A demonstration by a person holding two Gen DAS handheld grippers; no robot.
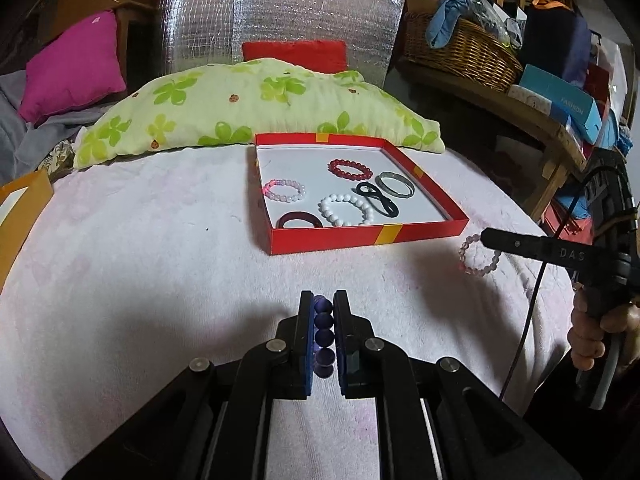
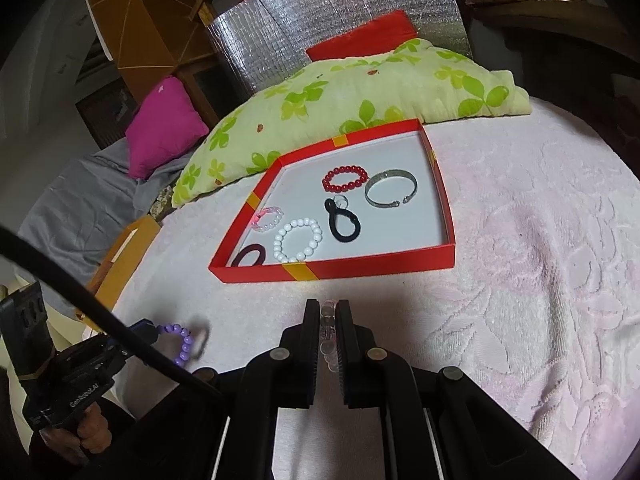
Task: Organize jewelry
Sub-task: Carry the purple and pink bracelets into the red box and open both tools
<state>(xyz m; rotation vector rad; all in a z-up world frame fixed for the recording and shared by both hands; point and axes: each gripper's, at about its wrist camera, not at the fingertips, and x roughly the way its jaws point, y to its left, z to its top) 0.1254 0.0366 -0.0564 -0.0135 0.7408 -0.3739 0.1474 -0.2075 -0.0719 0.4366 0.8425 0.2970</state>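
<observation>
Left gripper [image 1: 324, 304] squeezed tight on purple beads [image 1: 324, 334]. Right gripper [image 2: 329, 306] squeezed tight on clear beads [image 2: 328, 332]. Both held up over pink cloth [image 1: 140, 260], near red box [image 1: 360, 238], likely going in with other bracelets.

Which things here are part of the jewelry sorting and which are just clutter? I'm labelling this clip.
Job: red box; purple bead bracelet in left gripper; pale pink bead bracelet in right gripper.

Lying about: green pillow; magenta cushion; wicker basket.
</observation>
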